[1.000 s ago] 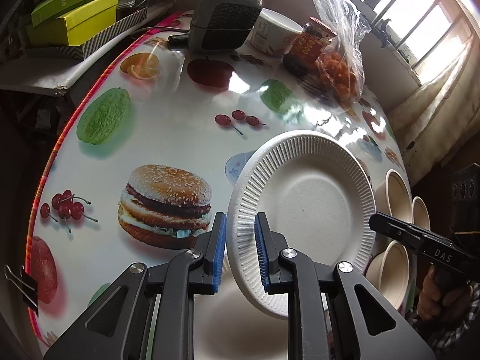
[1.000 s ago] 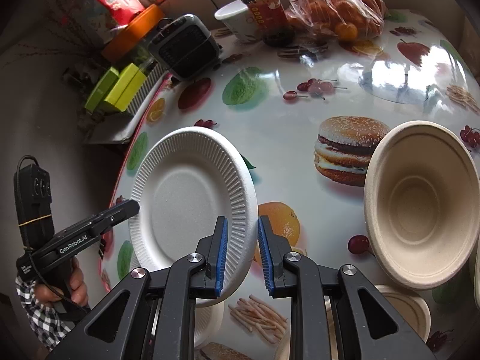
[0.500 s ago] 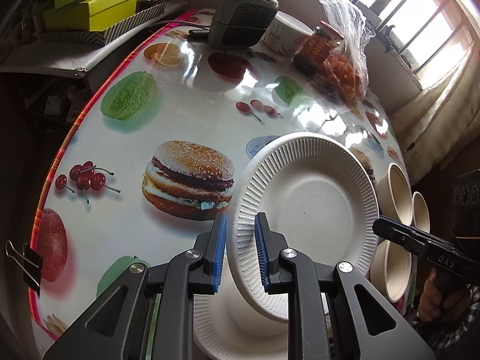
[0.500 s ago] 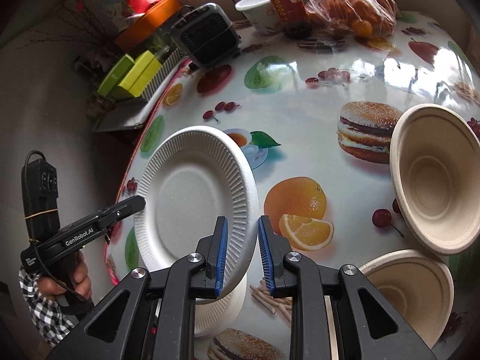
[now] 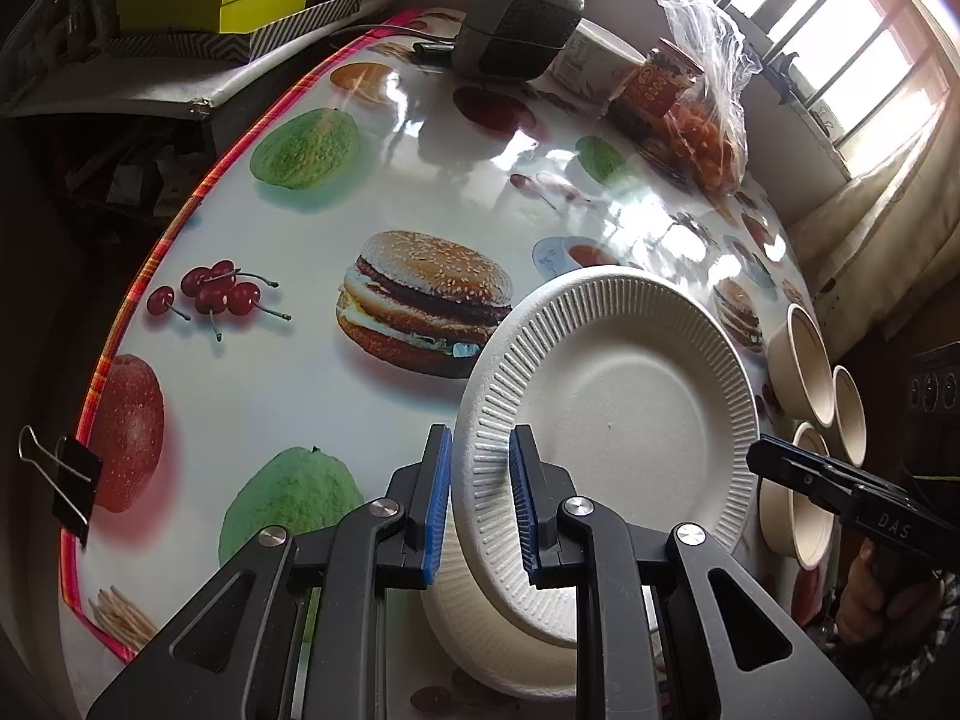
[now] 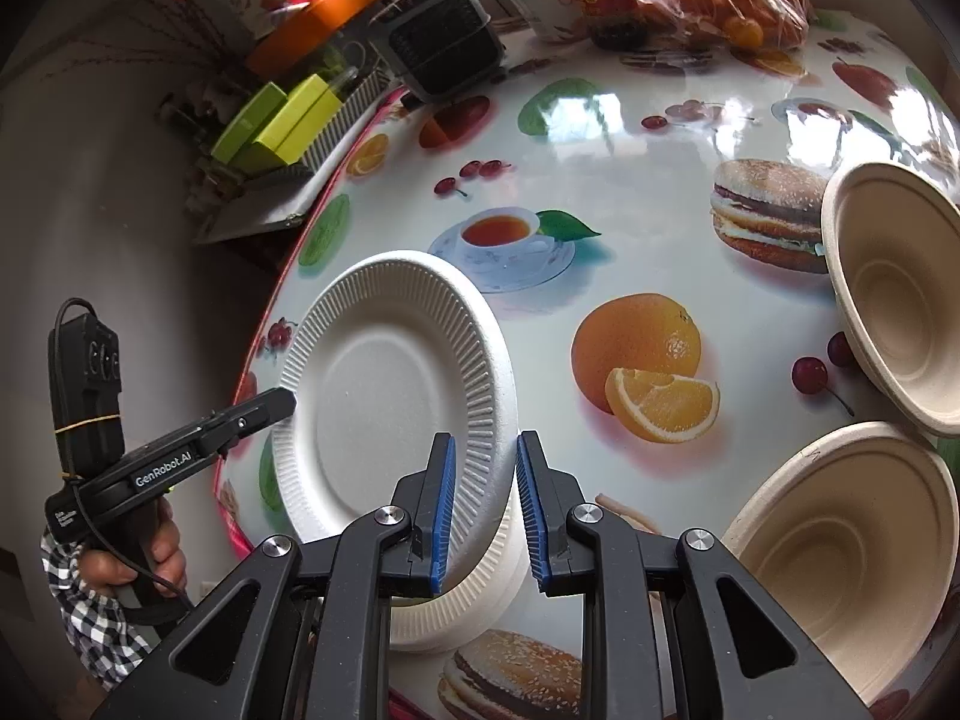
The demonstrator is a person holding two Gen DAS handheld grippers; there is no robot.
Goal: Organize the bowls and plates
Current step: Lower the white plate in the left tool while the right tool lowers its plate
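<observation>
1. Left wrist view: the left gripper [image 5: 479,498] pinches the ribbed rim of a white paper plate [image 5: 618,414] between its blue pads, jaws narrow and closed on it.
2. Right wrist view: the right gripper [image 6: 485,498] clamps the opposite rim of the same plate [image 6: 390,396], jaws likewise narrow; the plate is held tilted above the table between the two tools.
3. Directly under the held plate lies a stack of white plates [image 5: 498,642] at the table's near edge, seen also in the right wrist view [image 6: 456,606].
4. Beige bowls [image 6: 888,294] stand to the right of the plates; one leans on its side, another [image 6: 852,546] sits nearer the camera. In the left wrist view they appear as a cluster [image 5: 804,372] beyond the plate.
5. The table [image 5: 288,378] carries a glossy cloth printed with burgers, cherries and fruit.
6. At the far side stand a dark heater [image 5: 516,24], a red-labelled jar [image 5: 657,84] and a plastic bag of oranges [image 5: 708,114].
7. A binder clip [image 5: 66,480] grips the cloth's left edge.
</observation>
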